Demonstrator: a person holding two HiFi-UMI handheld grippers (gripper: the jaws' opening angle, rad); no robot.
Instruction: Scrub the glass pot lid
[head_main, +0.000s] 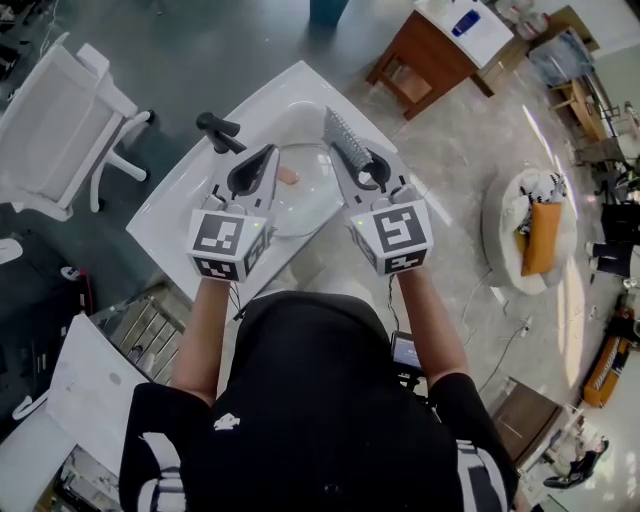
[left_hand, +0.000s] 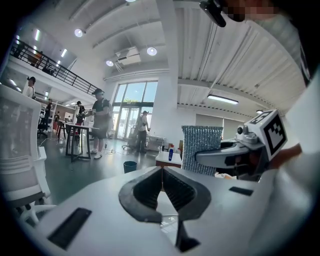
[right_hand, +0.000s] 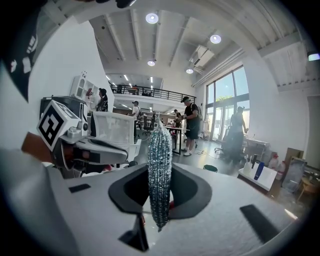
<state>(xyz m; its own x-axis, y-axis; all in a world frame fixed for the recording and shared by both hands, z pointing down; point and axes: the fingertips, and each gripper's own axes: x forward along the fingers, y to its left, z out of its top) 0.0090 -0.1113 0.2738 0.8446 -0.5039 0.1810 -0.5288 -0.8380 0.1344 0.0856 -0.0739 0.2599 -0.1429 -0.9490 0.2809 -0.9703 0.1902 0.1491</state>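
Scrubbing looks not yet begun: right gripper (head_main: 360, 163) is clamped on a silver scouring pad (right_hand: 160, 172) that stands up past its fingertips, clear of the glass. Left gripper (head_main: 268, 152) is fully closed with nothing visibly pinched. Glass pot lid (head_main: 300, 208) lies in the sink (head_main: 185, 205) just below both sets of fingertips.

A big open-plan workspace, more an office or test hall than a home: a high white ceiling with round lights (right_hand: 152, 18); a railed mezzanine (left_hand: 47, 62) with people along it; tall windows (left_hand: 131, 106); people standing at a high table (left_hand: 75, 131); a white office chair (head_main: 62, 120) on the grey floor; a free-standing white sink unit (head_main: 175, 205) near a wooden cabinet (head_main: 425, 55).
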